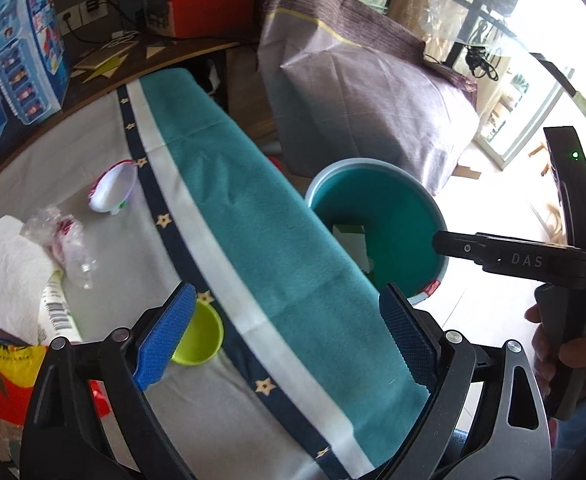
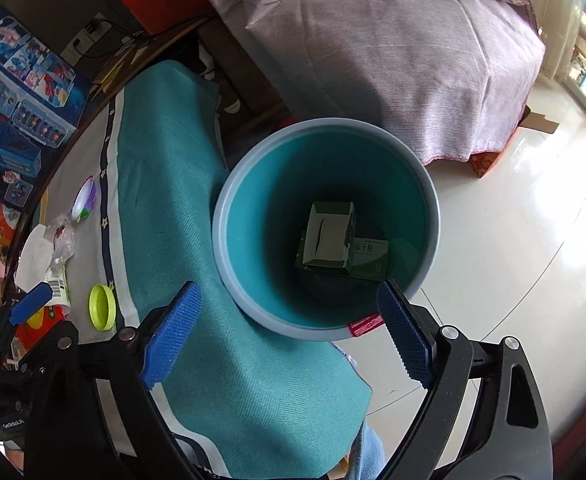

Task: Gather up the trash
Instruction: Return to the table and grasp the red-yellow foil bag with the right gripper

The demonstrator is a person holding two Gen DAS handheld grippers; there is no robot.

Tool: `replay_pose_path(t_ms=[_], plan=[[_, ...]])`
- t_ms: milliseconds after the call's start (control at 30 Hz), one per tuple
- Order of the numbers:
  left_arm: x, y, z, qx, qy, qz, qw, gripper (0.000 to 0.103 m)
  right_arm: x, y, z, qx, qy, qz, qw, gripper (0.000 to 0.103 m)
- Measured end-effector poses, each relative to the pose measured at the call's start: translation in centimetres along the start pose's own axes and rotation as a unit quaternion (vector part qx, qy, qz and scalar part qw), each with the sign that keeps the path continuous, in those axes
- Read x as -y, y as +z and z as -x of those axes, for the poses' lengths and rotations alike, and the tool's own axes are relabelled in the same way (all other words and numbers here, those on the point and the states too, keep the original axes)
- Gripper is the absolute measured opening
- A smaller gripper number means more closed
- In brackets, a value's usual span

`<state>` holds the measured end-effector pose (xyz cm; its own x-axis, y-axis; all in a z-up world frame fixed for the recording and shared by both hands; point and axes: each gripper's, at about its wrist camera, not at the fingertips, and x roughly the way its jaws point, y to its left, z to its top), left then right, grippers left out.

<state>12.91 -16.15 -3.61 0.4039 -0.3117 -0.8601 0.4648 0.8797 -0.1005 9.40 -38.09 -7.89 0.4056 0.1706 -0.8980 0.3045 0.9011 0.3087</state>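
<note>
From the left wrist, the left gripper [image 1: 289,336] hangs spread and empty over the table's near edge; a crumpled clear plastic wrapper [image 1: 69,240] lies toward its left edge.

From the right wrist, the right gripper [image 2: 289,336], spread and empty, hovers over the round teal plastic bin [image 2: 249,200] holding green cardboard cartons [image 2: 333,240]; best swing back tableward, clearing the rim.

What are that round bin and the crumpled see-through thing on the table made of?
The bin looks like smooth moulded plastic: even teal walls, pale rolled rim. The crumpled wrapper seems to be thin clear plastic film, glossy and creased, with some red print; I can't be sure.
</note>
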Motion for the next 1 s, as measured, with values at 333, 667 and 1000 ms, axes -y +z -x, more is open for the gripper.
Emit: replay_pose_path(t_ms=[333,667,1000], plan=[[-8.4,-6.1,5.5,0.024,0.04,0.057,0.9973,0.093,-9.8,-3.2,-0.3,-0.021,0.007,0.091,0.996,0.086],[-18.0,-13.3,10.6,0.042,0.082,0.152,0.9841,0.094,-20.4,-6.6,-1.8,-0.048,0.008,0.217,0.975,0.086],[-26.9,-19.8,13.0,0.043,0.105,0.239,0.9644,0.094,-33.0,-10.1,-4.7,-0.078,0.028,0.373,0.924,0.086]])
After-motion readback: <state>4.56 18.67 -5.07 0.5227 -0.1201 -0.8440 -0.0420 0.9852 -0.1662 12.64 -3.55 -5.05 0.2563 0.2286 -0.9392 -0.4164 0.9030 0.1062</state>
